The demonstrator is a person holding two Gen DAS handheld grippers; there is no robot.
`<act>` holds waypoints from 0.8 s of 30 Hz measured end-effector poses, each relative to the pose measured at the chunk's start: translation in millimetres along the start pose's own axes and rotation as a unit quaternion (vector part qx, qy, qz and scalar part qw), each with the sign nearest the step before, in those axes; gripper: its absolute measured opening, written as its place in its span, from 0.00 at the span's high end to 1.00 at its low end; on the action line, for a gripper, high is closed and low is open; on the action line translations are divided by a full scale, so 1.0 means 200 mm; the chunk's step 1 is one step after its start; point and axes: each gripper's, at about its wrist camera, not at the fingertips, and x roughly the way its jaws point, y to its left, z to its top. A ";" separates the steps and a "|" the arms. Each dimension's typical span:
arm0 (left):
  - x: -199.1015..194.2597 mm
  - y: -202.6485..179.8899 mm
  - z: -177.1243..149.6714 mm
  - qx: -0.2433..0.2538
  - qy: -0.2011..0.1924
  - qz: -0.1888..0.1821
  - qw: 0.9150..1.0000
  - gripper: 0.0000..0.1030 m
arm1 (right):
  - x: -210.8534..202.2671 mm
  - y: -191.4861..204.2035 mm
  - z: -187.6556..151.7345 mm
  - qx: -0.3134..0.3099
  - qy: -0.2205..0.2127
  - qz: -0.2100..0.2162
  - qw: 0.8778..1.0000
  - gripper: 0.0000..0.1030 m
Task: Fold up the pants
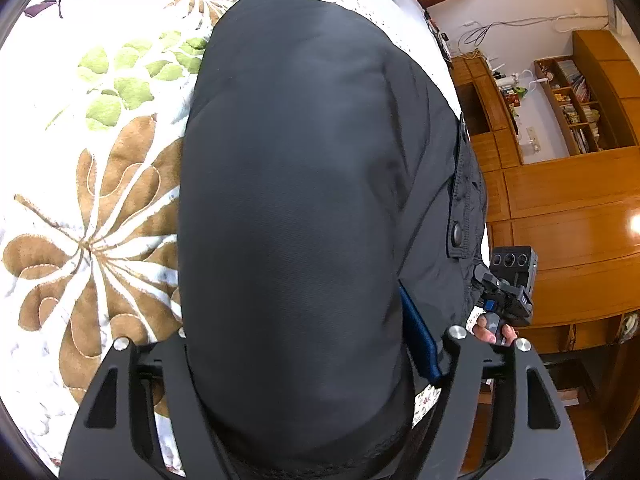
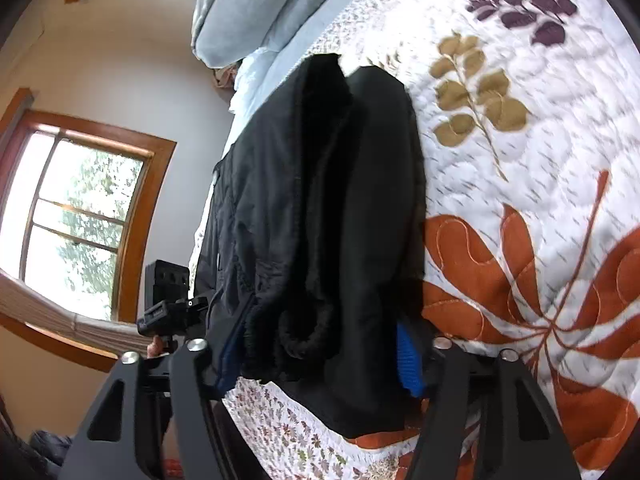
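Pants (image 1: 292, 200), black, lie folded in a compact bundle on the floral quilt (image 1: 100, 220) of the bed, near its edge. Left tongs (image 1: 316, 360) straddle the near end of the bundle, jaws spread wide, fabric between them. Right tongs (image 2: 320, 360) straddle the waistband end, jaws likewise wide apart. Beyond the bed edge stand wooden shelves (image 1: 560, 120) and a window (image 2: 80, 220)

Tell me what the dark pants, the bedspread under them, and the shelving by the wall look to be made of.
Pants: matte dark woven cloth, probably a synthetic or cotton twill, judging by fine diagonal ribbing; metal-looking snap.
Bedspread: quilted white fabric with printed leaves, going by puckered stitch lines.
Shelving: wood or wood veneer with a glossy varnish, judging by the orange tone and a bright glare spot.
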 end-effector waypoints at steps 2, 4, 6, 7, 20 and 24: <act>0.00 0.00 0.00 -0.002 0.003 0.000 1.000 0.27 | -0.02 0.00 0.00 0.004 -0.003 0.004 1.000 0.36; -0.02 0.01 0.00 -0.004 0.004 0.002 1.000 0.27 | -0.04 -0.01 -0.01 0.006 -0.004 0.004 1.000 0.33; -0.04 0.01 0.00 -0.003 0.002 0.007 1.000 0.27 | -0.07 -0.01 -0.01 0.005 -0.006 0.002 1.000 0.32; -0.05 0.01 0.00 -0.002 0.000 0.009 1.000 0.27 | -0.09 -0.01 -0.02 0.007 -0.010 0.001 1.000 0.32; -0.28 -0.03 -0.14 0.033 -0.062 0.086 0.994 0.21 | -0.35 0.01 -0.21 0.017 -0.055 -0.030 0.998 0.32; -0.38 -0.07 -0.25 0.057 -0.092 0.177 0.978 0.19 | -0.42 0.06 -0.33 0.016 -0.066 -0.055 0.996 0.32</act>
